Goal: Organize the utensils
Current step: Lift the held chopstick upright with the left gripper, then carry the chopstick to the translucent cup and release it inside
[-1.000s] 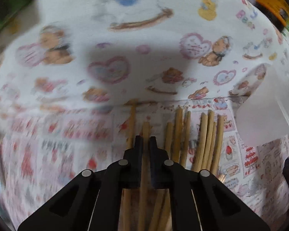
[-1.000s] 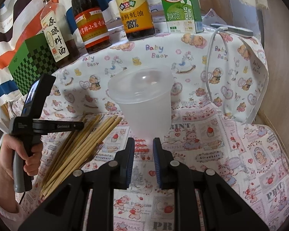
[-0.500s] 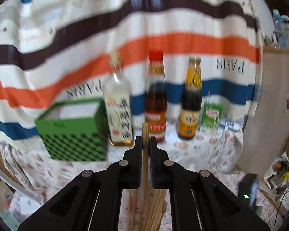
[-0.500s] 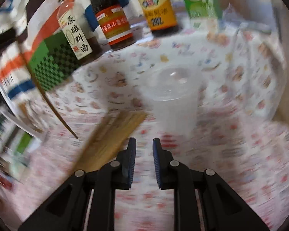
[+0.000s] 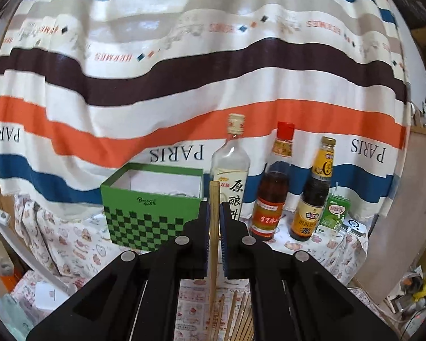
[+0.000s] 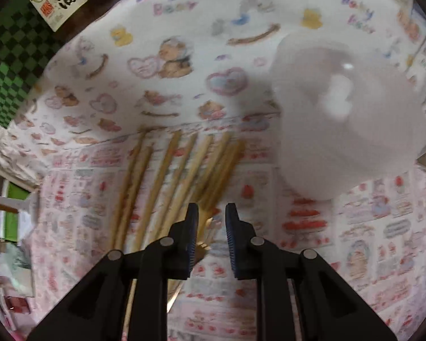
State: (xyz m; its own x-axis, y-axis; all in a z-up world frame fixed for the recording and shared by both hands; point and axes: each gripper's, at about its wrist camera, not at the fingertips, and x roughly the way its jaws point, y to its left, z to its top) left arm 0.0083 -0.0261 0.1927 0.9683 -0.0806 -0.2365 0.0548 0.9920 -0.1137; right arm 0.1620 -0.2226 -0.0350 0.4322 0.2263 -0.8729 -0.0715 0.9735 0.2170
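Observation:
My left gripper (image 5: 212, 207) is shut on one wooden chopstick (image 5: 213, 244) and holds it upright, lifted above the table. Below it the tips of the other chopsticks (image 5: 238, 321) lie on the cloth. In the right wrist view, several chopsticks (image 6: 179, 176) lie fanned on the printed tablecloth, just ahead of my right gripper (image 6: 211, 213), which is open and empty, its jaws parted above the pile's near ends. A translucent plastic cup (image 6: 346, 119) stands to the right of the pile.
A green checkered box (image 5: 153, 201), three sauce bottles (image 5: 269, 193) and a green drink carton (image 5: 333, 213) stand at the back of the table against a striped curtain (image 5: 184, 71). The table's right edge drops off beside a wooden panel (image 5: 392, 213).
My left gripper has lifted the chopstick off the pile and tipped up from the table to face the curtain. My right gripper has moved left and down over the pile and opened wider.

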